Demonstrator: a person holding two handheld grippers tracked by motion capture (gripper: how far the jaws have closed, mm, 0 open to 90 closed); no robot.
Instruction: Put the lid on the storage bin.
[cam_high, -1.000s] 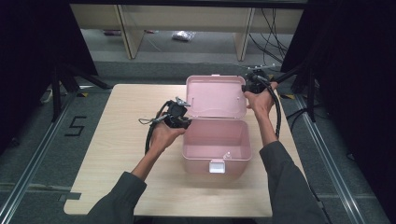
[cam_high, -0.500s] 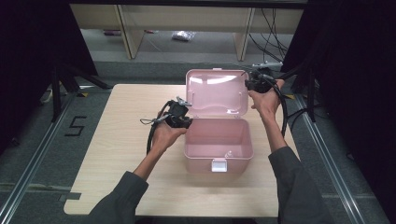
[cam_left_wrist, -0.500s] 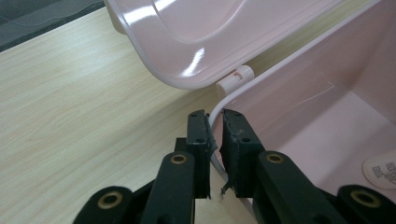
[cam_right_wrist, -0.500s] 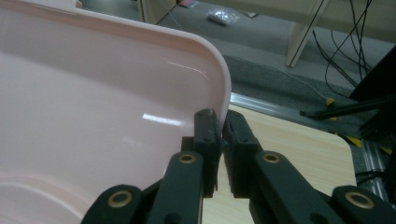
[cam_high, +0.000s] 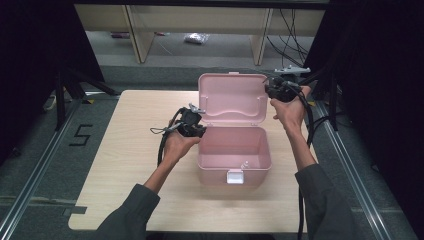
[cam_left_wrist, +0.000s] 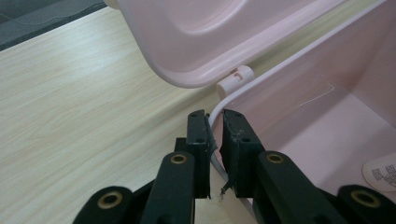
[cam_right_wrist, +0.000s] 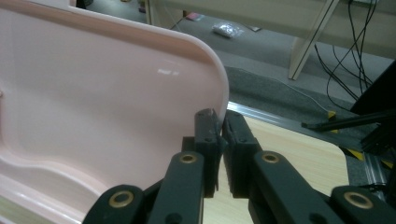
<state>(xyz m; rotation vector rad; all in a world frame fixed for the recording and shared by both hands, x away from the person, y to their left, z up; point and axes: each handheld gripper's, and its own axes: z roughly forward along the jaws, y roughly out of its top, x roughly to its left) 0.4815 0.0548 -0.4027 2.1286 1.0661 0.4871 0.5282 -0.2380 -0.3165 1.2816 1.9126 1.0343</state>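
Observation:
A pink plastic box (cam_high: 220, 172) stands open on the wooden table, its lid (cam_high: 232, 97) raised nearly upright behind it. My left gripper (cam_high: 197, 131) is shut on the box's left rim; in the left gripper view its pads (cam_left_wrist: 215, 116) pinch the thin white rim (cam_left_wrist: 280, 70) beside a hinge, under the lid (cam_left_wrist: 196, 37). My right gripper (cam_high: 270, 90) is shut on the lid's right edge. In the right gripper view the jaws (cam_right_wrist: 218, 116) clamp the curved edge of the lid (cam_right_wrist: 93, 93). A white label (cam_left_wrist: 380, 175) lies on the box floor.
The box has a white latch (cam_high: 234, 176) on its front wall. The table (cam_high: 125, 150) has bare wood to the left of the box and in front of it. Black stands and cables (cam_high: 320, 120) crowd the right edge. Shelf legs stand beyond the far edge.
The lid has swung up from a backward tilt to nearly upright, carried by my right gripper, which rose and moved away. The left hand and the box body stayed put.

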